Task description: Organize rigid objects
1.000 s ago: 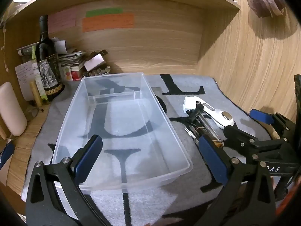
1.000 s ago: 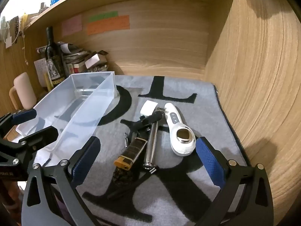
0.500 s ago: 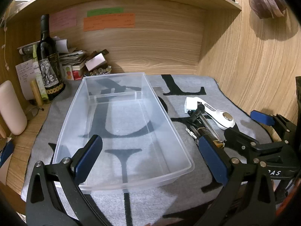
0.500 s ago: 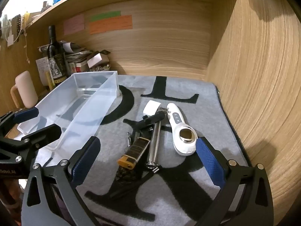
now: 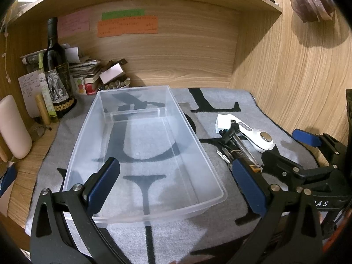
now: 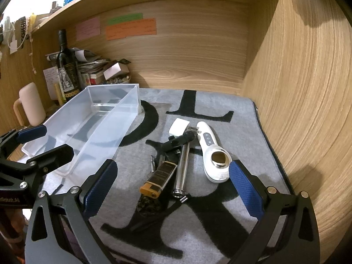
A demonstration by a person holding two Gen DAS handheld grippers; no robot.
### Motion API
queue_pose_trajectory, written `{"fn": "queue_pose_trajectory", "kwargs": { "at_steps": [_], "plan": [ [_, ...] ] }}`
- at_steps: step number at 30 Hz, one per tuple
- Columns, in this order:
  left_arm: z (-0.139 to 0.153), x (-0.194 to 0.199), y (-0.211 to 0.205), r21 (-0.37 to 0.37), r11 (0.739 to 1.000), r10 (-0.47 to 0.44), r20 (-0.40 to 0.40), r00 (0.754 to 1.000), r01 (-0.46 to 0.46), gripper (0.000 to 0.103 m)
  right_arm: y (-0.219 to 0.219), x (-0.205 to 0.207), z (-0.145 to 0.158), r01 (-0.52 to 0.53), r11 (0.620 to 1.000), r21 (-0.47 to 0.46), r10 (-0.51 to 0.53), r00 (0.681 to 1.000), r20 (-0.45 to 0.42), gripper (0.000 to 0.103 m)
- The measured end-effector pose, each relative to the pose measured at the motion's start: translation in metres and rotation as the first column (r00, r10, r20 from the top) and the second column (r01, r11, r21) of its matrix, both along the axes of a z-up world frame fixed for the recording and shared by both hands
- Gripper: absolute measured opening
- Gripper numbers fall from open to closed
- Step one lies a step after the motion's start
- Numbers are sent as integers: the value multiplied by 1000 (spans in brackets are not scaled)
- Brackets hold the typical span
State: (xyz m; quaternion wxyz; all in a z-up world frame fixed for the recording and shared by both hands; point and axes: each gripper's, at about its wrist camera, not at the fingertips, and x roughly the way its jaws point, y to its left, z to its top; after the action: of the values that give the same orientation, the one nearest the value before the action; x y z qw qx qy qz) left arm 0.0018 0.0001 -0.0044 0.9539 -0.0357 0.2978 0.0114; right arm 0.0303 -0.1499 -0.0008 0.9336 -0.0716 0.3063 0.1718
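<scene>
A clear plastic bin (image 5: 193, 136) lies empty on the left half of a grey mat with black letters. My left gripper (image 5: 173, 176) hangs open over the bin's near end. To the right of the bin lies a cluster: a white handheld device (image 6: 211, 151), a metal rod (image 6: 183, 165), a black and amber case (image 6: 160, 176), a black handle (image 6: 180, 139), a small white block (image 6: 179, 126) and a drill bit (image 6: 152, 164). My right gripper (image 6: 173, 184) is open just in front of this cluster and above the mat, touching nothing.
A wine bottle (image 5: 57, 70), stacked papers and small boxes (image 5: 94, 72) crowd the back left corner. A beige mug (image 6: 29, 105) stands left of the bin. Wooden walls close the back and the right side, with a shelf overhead.
Both grippers have drifted only slightly, and the scene in the right wrist view has shifted a little. Nothing was taken hold of or moved.
</scene>
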Motion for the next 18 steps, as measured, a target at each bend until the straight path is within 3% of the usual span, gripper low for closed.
{"fn": "queue_pose_trajectory", "kwargs": {
  "at_steps": [18],
  "plan": [
    [2, 0, 1, 2, 1000, -1, 1, 1000, 1, 103, 1, -2, 2, -3, 1000, -2, 3, 1000, 4, 101]
  ]
}}
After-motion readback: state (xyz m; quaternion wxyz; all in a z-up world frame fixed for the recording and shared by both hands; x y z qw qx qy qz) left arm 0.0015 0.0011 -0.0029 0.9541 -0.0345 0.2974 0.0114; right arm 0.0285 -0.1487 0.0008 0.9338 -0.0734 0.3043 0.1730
